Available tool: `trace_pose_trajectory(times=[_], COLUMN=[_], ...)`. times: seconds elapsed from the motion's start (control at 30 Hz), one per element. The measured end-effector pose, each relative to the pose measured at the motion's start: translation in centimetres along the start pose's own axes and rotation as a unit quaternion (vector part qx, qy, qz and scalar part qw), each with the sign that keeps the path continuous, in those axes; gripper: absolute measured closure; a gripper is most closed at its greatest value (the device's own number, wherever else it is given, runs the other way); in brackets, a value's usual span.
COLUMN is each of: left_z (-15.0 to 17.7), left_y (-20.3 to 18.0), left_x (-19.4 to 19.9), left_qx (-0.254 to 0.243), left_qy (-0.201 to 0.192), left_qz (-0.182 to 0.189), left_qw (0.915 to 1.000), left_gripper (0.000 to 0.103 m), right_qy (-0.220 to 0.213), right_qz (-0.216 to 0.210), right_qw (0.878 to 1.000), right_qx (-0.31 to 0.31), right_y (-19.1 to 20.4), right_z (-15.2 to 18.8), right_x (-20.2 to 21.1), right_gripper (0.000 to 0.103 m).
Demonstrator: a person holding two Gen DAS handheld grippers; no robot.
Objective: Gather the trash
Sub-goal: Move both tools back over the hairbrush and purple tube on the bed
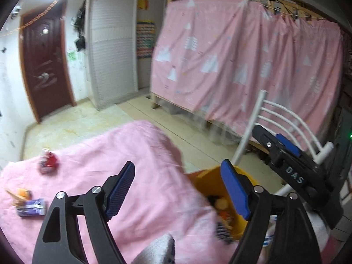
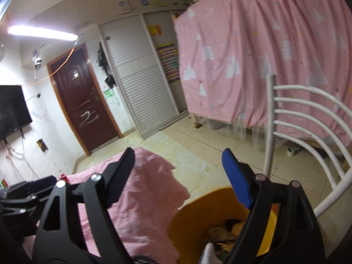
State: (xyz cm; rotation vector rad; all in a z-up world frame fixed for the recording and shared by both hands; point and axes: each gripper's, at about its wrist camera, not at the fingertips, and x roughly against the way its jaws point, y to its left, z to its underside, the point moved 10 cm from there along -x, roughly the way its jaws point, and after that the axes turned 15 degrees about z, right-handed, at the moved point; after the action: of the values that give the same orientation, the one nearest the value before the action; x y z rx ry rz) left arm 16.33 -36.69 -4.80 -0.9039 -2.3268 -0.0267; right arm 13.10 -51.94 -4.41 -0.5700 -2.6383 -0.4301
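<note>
My left gripper (image 1: 178,189) is open and empty above a table covered with a pink cloth (image 1: 132,154). A red wrapper (image 1: 48,161), an orange packet (image 1: 22,194) and a purple packet (image 1: 32,208) lie on the cloth at the left. A yellow bin (image 1: 209,182) holding trash stands at the table's right edge. My right gripper (image 2: 178,173) is open and empty above the same bin (image 2: 193,217). The right gripper also shows in the left wrist view (image 1: 277,145), and the left gripper shows at the left of the right wrist view (image 2: 26,191).
A white metal chair (image 2: 308,118) stands right of the bin. Pink curtains (image 1: 242,55) hang over a bed frame behind. A brown door (image 1: 46,66), white cupboards (image 1: 112,55) and a wall television (image 2: 13,110) are across the tiled floor (image 1: 66,127).
</note>
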Motion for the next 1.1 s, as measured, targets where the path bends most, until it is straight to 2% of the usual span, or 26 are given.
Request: trace_pose_trajectory(times=[0.1, 0.3, 0.67, 0.93, 1.1], left_z=[-0.3, -0.4, 1.4, 4.1, 5.9], left_y=[2.9, 8.2, 18.0, 25.4, 28.8], left_x=[2.1, 5.5, 10.5, 12.3, 12.1], left_qx=[0.009, 0.034, 0.086, 0.127, 0.151], left_qy=[-0.013, -0.031, -0.046, -0.028, -0.012], left_qz=[-0.026, -0.066, -0.131, -0.199, -0.211], left_qw=[0.9995, 0.9968, 0.9865, 0.9714, 0.9656], left_gripper=[0.030, 0.027, 0.024, 0.023, 0.023], right_qy=[0.002, 0.008, 0.026, 0.040, 0.045], right_qz=[-0.015, -0.051, -0.105, -0.133, -0.143], right_qw=[1.000, 0.997, 0.984, 0.974, 0.967], right_qx=[0.019, 0.064, 0.140, 0.182, 0.205], right_y=[2.9, 9.7, 19.7, 24.5, 26.6], right_z=[0.3, 1.5, 4.6, 7.5, 8.8], right_x=[0.2, 0.8, 1.7, 2.1, 2.3], right_gripper=[0.022, 0.021, 0.018, 0.017, 0.016])
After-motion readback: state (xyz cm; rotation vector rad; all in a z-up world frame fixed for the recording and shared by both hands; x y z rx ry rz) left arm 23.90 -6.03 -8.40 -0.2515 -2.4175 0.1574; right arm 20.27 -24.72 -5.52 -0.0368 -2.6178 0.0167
